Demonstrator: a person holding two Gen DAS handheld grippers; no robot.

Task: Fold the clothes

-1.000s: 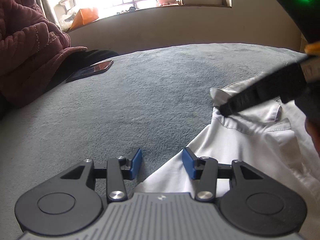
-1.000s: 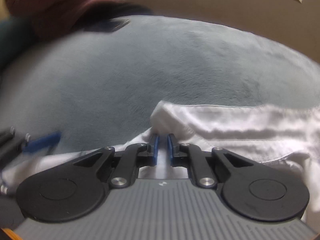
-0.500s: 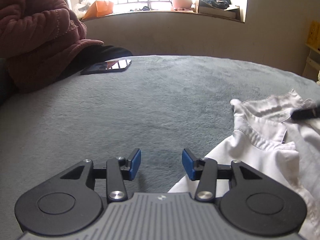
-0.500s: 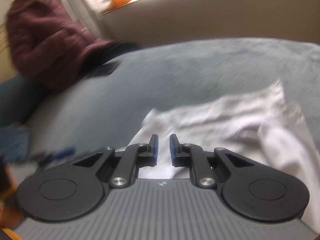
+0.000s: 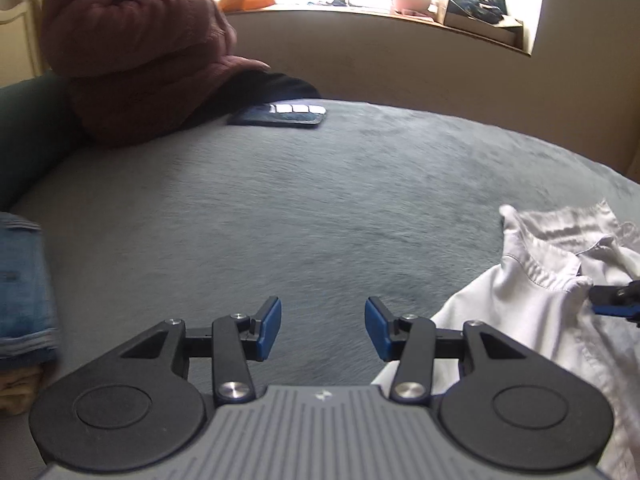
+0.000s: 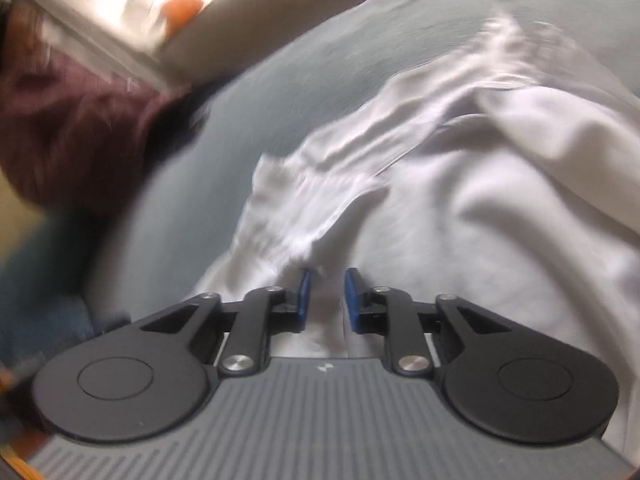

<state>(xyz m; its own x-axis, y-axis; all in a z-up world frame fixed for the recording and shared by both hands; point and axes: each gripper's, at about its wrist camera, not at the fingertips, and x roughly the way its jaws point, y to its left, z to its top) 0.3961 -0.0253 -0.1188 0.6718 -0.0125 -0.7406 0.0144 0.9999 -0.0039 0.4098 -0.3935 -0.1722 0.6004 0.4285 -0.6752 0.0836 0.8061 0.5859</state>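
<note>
A white collared shirt (image 5: 532,300) lies crumpled on the grey blanket (image 5: 320,208), at the right of the left wrist view. My left gripper (image 5: 323,328) is open and empty over bare blanket, just left of the shirt's edge. In the right wrist view the shirt (image 6: 460,184) fills the middle and right, blurred by motion. My right gripper (image 6: 325,294) hangs over the shirt near the collar with its jaws a small gap apart and cloth showing between them. A blue fingertip (image 5: 612,300) of the right gripper shows at the collar in the left wrist view.
A person in a maroon padded jacket (image 5: 132,48) sits at the far left. A dark phone (image 5: 280,116) lies on the blanket beside them. Folded blue jeans (image 5: 24,288) sit at the left edge. A wall and a window sill (image 5: 380,16) with clutter stand behind.
My right gripper has opened from nearly shut on the shirt to a small gap and swung over the collar. My left gripper has drifted left off the shirt, staying open.
</note>
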